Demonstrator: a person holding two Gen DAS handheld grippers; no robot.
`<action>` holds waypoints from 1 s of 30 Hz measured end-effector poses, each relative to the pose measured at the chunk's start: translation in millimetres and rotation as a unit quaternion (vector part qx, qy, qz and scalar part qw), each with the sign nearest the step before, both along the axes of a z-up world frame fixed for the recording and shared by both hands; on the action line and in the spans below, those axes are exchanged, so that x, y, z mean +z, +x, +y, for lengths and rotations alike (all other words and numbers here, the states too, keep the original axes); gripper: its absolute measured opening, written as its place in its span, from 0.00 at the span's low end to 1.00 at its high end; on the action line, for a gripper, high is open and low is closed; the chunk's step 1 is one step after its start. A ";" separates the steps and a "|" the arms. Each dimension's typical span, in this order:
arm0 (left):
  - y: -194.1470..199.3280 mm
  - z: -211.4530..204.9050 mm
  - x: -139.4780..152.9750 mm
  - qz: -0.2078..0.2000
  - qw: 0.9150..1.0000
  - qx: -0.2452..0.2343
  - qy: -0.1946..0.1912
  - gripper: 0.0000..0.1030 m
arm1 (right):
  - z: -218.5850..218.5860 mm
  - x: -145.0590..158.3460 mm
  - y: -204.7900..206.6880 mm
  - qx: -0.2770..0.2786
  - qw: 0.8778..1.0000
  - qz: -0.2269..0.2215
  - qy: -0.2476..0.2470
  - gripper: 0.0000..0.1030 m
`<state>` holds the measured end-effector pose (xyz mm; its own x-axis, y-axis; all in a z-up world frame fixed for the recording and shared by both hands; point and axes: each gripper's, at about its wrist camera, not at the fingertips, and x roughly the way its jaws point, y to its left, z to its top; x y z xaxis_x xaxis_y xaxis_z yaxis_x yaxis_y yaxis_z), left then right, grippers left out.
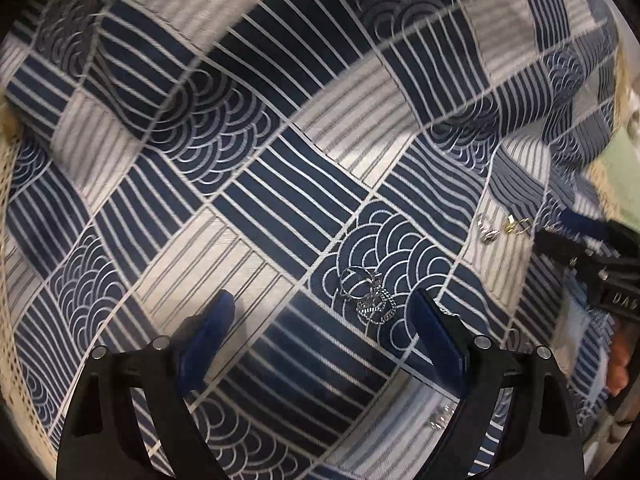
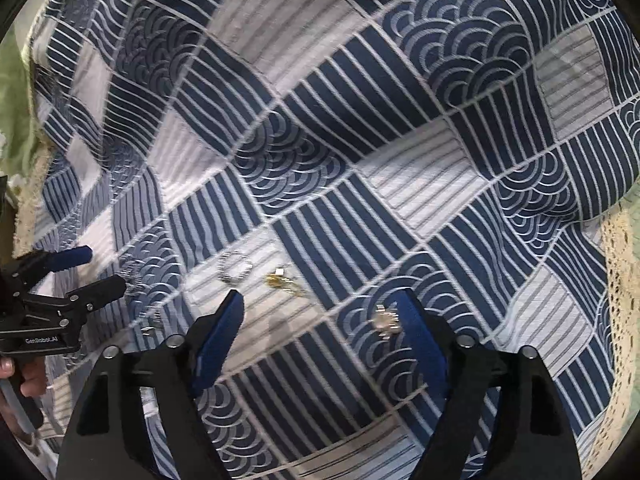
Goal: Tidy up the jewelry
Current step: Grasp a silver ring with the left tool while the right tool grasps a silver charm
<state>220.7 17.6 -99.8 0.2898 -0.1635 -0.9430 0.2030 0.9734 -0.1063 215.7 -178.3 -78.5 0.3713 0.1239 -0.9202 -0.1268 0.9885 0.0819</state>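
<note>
Jewelry lies scattered on a blue and white patterned cloth (image 1: 256,200). My left gripper (image 1: 323,300) is open, pointing steeply down, and a cluster of silver rings and chain (image 1: 368,296) lies between its fingers, nearer the right one. Farther right lie silver earrings (image 1: 488,230) and gold earrings (image 1: 516,224). My right gripper (image 2: 320,300) is open. A silver flower-shaped piece (image 2: 384,320) rests on the cloth just inside its right finger, untouched. The gold earrings (image 2: 284,282) and a silver ring (image 2: 234,268) lie just beyond its fingertips.
The cloth (image 2: 360,140) rises in folds beyond both grippers. A cream lace border (image 2: 616,280) and a green surface (image 2: 16,92) show at the edges. Each gripper appears in the other's view: right gripper (image 1: 550,224), left gripper (image 2: 96,272). A small silver piece (image 1: 440,424) lies under the left gripper.
</note>
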 end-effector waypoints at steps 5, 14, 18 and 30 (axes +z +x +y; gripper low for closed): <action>4.9 -8.7 -7.1 0.001 1.000 -0.008 0.015 0.82 | -14.3 -13.1 4.8 -0.017 1.000 0.015 0.000 0.62; 6.7 -11.9 -10.8 -0.006 0.999 0.001 0.036 0.62 | -9.0 -22.0 4.8 -0.012 0.999 0.014 -0.031 0.34; 4.6 -7.4 -8.1 -0.011 0.999 0.008 0.041 0.48 | -7.1 -23.1 0.9 -0.004 0.999 0.015 -0.042 0.24; 2.7 -1.5 1.9 -0.010 1.000 0.014 0.026 0.21 | -22.1 -16.5 0.4 -0.013 1.000 0.023 0.000 0.17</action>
